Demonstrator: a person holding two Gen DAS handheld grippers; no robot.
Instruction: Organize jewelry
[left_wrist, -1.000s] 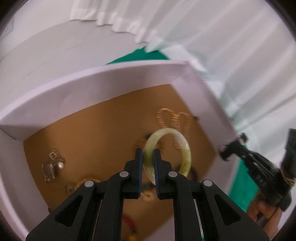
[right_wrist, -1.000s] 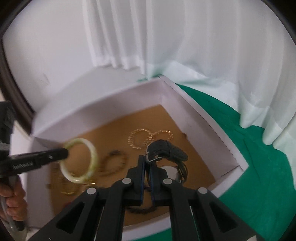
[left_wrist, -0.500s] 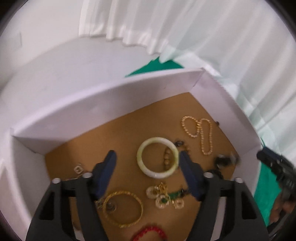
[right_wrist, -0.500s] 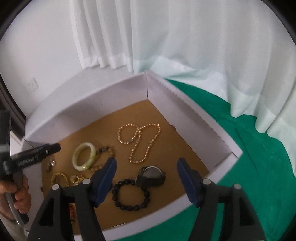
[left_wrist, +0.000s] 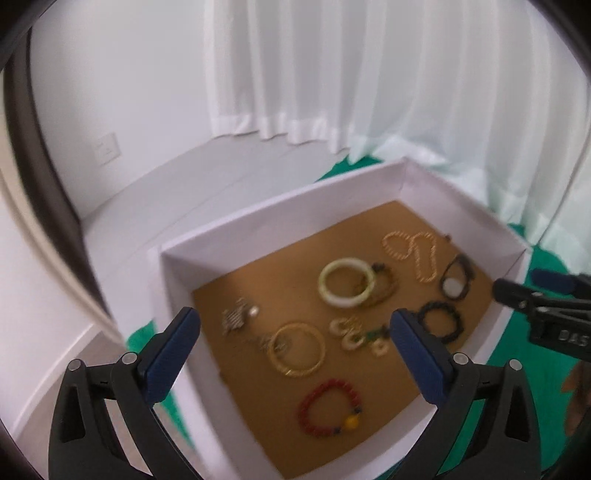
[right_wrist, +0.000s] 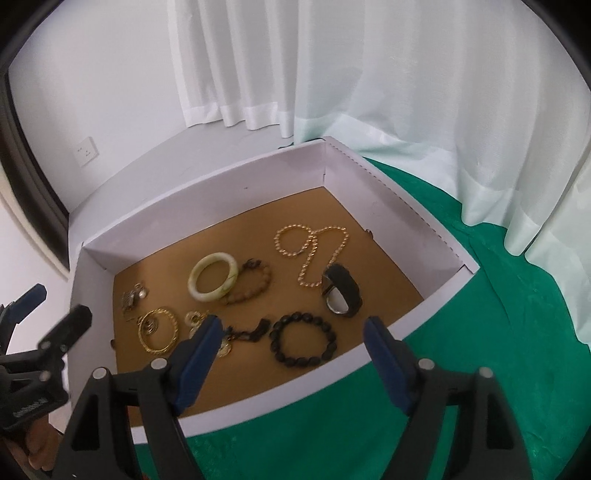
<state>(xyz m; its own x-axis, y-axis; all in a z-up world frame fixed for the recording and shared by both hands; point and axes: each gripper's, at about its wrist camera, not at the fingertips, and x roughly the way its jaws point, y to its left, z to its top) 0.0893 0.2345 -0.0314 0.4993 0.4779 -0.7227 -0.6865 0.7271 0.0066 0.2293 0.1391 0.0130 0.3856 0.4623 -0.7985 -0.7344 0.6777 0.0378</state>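
Nine-odd pieces lying in white cardboard box: pale jade bangle, black wristwatch. Both jaws just opened wide, empty. Green worktop bare; near finished.

In the left wrist view, motion blur is softening the whole white box, so the small silver piece and the cluster of pale rings are staying too smeared to identify. The right gripper is getting cut off by the right edge. In the right wrist view, a blue pad is hiding part of a dark chain, and the watch is overlapping the gold necklace.
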